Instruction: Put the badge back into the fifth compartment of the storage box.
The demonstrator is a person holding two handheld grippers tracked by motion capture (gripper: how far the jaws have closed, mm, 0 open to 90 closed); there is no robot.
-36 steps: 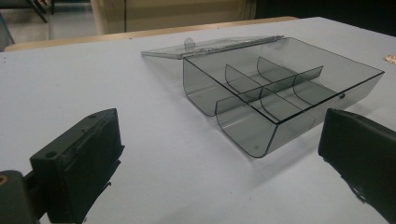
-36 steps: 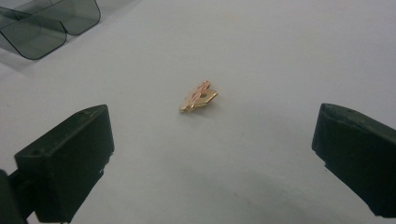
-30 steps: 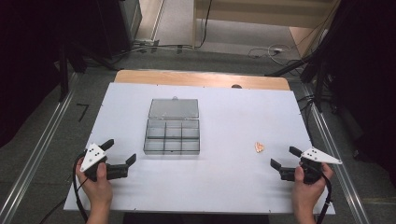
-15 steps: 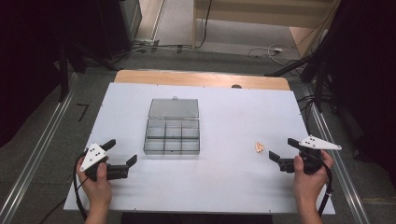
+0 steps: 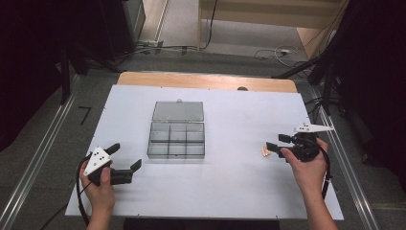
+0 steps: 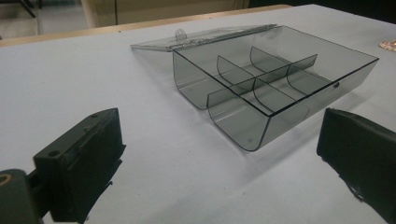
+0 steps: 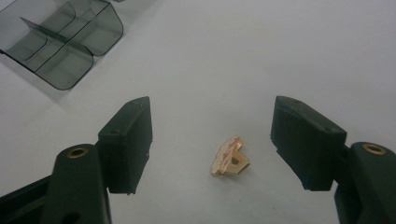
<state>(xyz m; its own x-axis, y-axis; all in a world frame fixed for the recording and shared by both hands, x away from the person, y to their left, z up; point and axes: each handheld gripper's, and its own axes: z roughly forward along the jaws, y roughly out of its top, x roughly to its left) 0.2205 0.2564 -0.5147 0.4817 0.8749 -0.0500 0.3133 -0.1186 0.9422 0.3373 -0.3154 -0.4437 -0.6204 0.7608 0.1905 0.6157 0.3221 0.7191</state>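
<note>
A smoky clear compartment box (image 5: pixel 176 139) sits mid-table with its lid (image 5: pixel 178 111) folded flat behind it; the compartments look empty. A small orange-pink piece (image 5: pixel 265 151) lies on the white table to the box's right. My right gripper (image 5: pixel 274 142) hovers just over that piece, open. In the right gripper view the piece (image 7: pixel 231 156) lies between the spread jaws of the right gripper (image 7: pixel 212 121), untouched. My left gripper (image 5: pixel 125 155) rests open at the near left, pointing at the box (image 6: pixel 275 84). In the left gripper view, the left gripper (image 6: pixel 219 135) holds nothing.
The white table top (image 5: pixel 230 191) has a wooden strip (image 5: pixel 206 80) along its far edge. Metal rails run down both sides on the floor. Cables and dark stands lie beyond the table. A corner of the box (image 7: pixel 60 42) shows in the right gripper view.
My right gripper has moved forward and left, from the near right edge to just over the small orange-pink piece. The left gripper has stayed put.
</note>
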